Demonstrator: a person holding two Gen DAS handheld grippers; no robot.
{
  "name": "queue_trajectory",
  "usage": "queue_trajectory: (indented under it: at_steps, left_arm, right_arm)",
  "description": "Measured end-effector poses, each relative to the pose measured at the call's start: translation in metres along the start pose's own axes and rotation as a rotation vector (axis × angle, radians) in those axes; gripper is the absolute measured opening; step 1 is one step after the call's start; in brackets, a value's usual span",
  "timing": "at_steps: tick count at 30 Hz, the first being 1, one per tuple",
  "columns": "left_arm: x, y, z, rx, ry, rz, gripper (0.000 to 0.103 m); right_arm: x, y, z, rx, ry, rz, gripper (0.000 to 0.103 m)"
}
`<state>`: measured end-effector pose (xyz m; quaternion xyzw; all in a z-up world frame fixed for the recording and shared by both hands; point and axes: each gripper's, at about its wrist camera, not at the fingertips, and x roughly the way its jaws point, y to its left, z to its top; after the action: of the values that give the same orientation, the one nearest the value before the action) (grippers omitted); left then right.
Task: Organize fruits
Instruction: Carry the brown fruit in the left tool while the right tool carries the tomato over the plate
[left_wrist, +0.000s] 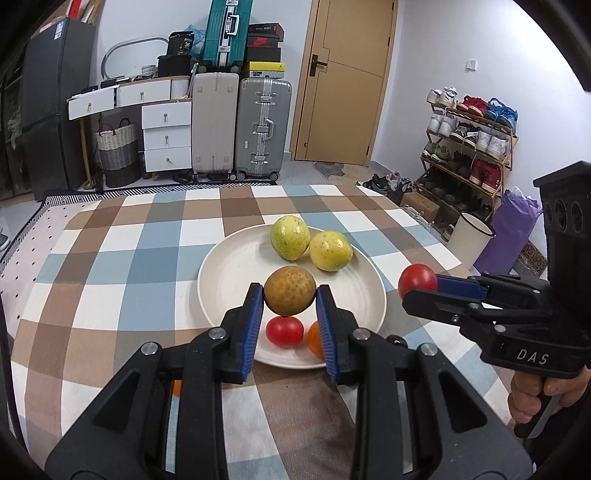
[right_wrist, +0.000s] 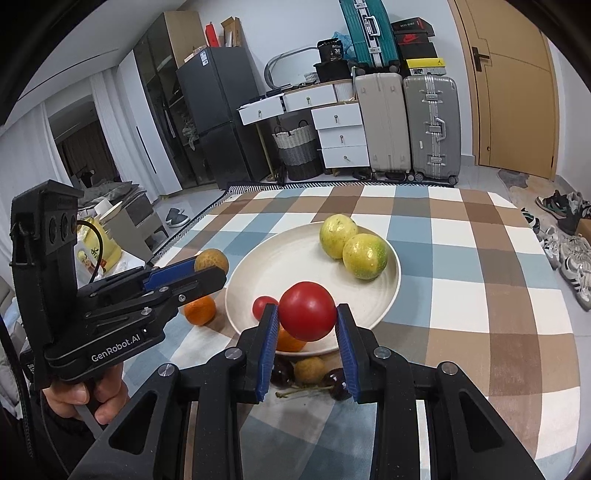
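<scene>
A checked cloth in brown, blue and white covers the table (left_wrist: 110, 266), suitcases and a shoe rack stacked up behind, and both hands are loaded! The left gripper (left_wrist: 290, 299) is clenched on a brown speckled fruit (left_wrist: 290, 290), pads pinching it across its widest part, held in the air over the near side of the white plate (left_wrist: 221, 266). The right gripper (right_wrist: 307, 314) is clamped just the same on a red tomato (right_wrist: 307, 311), also hanging above the plate's near rim.

On the plate already: two yellow-green fruits (left_wrist: 310, 243) touching each other at the far side, a small tomato (left_wrist: 284, 331) and an orange (left_wrist: 314, 339) at the near edge. Off the plate, in the right wrist view, another orange (right_wrist: 199, 310) sits just beside the rim, with a pale longan (right_wrist: 309, 370) and dark cherries (right_wrist: 338, 382) on the cloth.

My read on handling: that tomato looks smooth, soft-skinned and light, so it wants a gentle squeeze at the middle, or it bruises or squirts out. The brown fruit's rough rind should grip better and feel firmer. Both are round, so they may roll once set down.
</scene>
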<state>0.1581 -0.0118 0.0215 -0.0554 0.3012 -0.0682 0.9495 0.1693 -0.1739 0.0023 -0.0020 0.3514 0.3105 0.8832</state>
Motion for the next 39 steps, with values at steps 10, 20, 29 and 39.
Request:
queue_trajectory:
  at_steps: [10,20,29,39]
  left_arm:
    - [0.034,0.007,0.000,-0.005,0.023,0.007,0.026]
    - [0.061,0.009,0.001,-0.006,0.053,0.013,0.026]
    - [0.077,0.008,-0.001,0.005,0.082,0.016,0.026]
    - [0.081,0.003,-0.003,0.030,0.089,0.009,0.026]
  right_arm:
    - [0.030,-0.016,0.000,0.017,0.019,0.001,0.032]
    - [0.054,-0.025,-0.002,0.032,0.046,0.002,0.032]
    - [0.063,-0.030,-0.002,0.051,0.055,0.003,0.032]
    - [0.067,-0.030,-0.002,0.038,0.060,-0.015,0.032]
